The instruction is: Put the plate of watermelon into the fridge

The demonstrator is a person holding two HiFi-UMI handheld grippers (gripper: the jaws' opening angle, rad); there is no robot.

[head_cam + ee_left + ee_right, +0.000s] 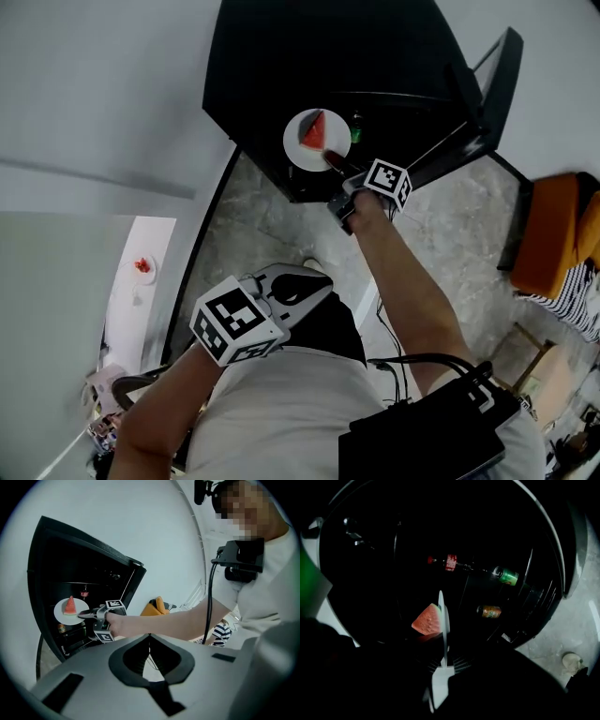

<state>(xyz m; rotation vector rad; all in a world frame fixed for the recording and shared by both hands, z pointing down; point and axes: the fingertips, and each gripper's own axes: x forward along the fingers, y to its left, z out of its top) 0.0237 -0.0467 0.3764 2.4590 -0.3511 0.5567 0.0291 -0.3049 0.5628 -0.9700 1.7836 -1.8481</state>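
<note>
Now right gripper [335,163] fingers pinching plate [298,148] rim at fridge [281,56] opening, left gripper [150,635] fingers pressed together

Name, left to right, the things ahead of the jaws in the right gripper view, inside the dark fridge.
watermelon slice → plate, seen edge-on → orange can → green can

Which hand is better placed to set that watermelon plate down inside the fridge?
Right. The right gripper clamps the plate by its rim, holding it and the watermelon slice at the open fridge. The left gripper hangs back by the person's body, jaws together and empty.
</note>
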